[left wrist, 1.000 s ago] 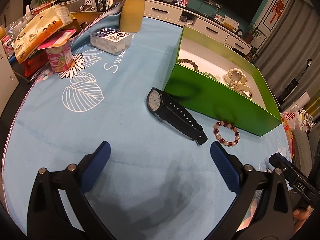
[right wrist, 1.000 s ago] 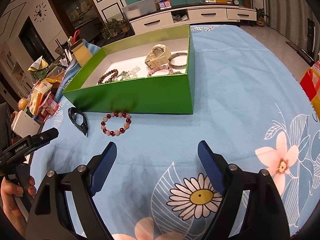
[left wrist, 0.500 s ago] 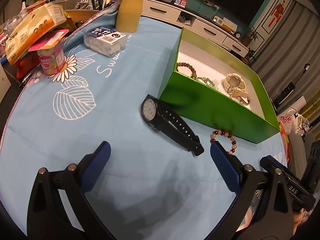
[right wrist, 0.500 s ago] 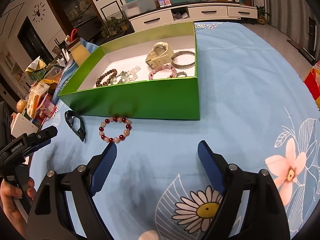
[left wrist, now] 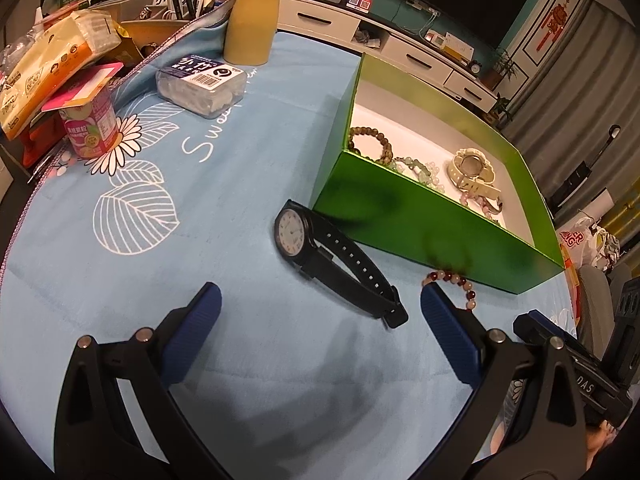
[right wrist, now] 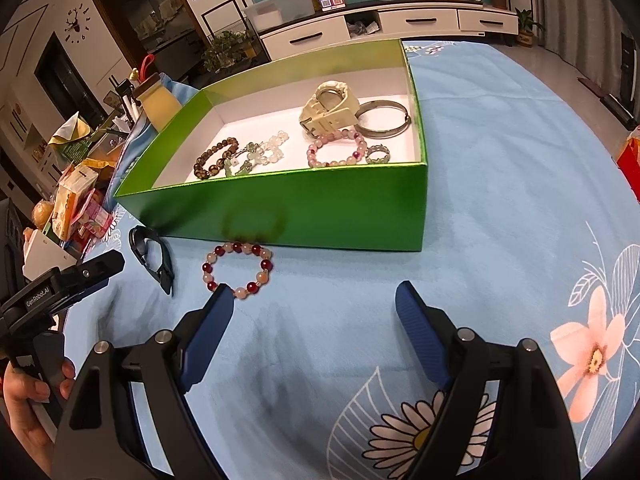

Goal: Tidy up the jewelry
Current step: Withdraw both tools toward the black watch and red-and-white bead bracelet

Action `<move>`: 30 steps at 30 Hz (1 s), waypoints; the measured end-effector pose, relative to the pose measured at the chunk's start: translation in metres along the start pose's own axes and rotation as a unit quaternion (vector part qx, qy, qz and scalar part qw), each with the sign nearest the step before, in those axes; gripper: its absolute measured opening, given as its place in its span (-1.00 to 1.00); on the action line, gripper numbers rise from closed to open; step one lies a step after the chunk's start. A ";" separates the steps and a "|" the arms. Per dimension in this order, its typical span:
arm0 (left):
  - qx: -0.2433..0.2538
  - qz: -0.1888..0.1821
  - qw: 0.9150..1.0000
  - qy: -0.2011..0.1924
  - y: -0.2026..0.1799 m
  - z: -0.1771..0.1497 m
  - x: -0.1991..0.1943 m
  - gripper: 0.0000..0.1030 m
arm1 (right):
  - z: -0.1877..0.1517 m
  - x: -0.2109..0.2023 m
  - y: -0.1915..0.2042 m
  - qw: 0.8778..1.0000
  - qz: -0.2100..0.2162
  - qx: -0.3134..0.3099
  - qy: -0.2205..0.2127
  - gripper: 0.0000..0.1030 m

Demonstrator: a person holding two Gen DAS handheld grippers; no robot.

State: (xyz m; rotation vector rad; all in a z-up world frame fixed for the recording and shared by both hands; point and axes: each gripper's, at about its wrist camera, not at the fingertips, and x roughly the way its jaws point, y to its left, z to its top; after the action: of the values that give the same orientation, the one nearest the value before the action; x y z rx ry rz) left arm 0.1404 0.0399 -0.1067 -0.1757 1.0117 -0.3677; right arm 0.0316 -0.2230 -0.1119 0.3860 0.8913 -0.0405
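Observation:
A black wristwatch (left wrist: 320, 256) lies on the blue cloth beside the green box (left wrist: 420, 220); its strap shows in the right wrist view (right wrist: 154, 256). A red and white bead bracelet (right wrist: 239, 266) lies in front of the box (right wrist: 320, 216), partly seen in the left wrist view (left wrist: 456, 282). The box holds a cream watch (right wrist: 330, 106), a metal bangle (right wrist: 382, 118), a pink bracelet (right wrist: 336, 148) and other bracelets. My left gripper (left wrist: 320, 314) is open and empty just short of the watch. My right gripper (right wrist: 316, 306) is open and empty, its left finger near the bracelet.
At the far left stand a yellow jar (left wrist: 252, 16), a clear plastic box (left wrist: 200, 84), a pink yoghurt cup (left wrist: 90, 120) and a tissue pack (left wrist: 48, 68). The left gripper's body (right wrist: 60, 284) shows at the right wrist view's left edge.
Both grippers have moved forward towards the box. The watch and the bead bracelet now lie closer to the fingertips. Nothing was picked up.

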 end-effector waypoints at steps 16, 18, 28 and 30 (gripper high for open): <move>-0.005 0.003 1.000 0.003 0.005 0.003 0.007 0.96 | 0.004 0.007 -0.001 1.000 -0.002 0.000 0.001 0.62; -0.004 0.002 1.000 0.002 0.004 0.003 0.007 0.96 | 0.004 0.008 -0.001 1.000 -0.003 0.001 0.001 0.62; 0.002 0.005 1.000 0.001 0.003 0.004 0.012 0.96 | 0.006 0.015 0.002 1.000 -0.008 -0.004 0.007 0.62; 0.000 0.011 1.000 -0.002 0.005 0.006 0.013 0.96 | 0.006 0.017 0.005 1.000 -0.009 -0.008 0.007 0.62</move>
State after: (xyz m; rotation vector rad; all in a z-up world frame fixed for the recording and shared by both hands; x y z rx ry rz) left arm 0.1527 0.0391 -0.1158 -0.1657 1.0090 -0.3472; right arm 0.0479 -0.2184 -0.1200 0.3638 0.9089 -0.0483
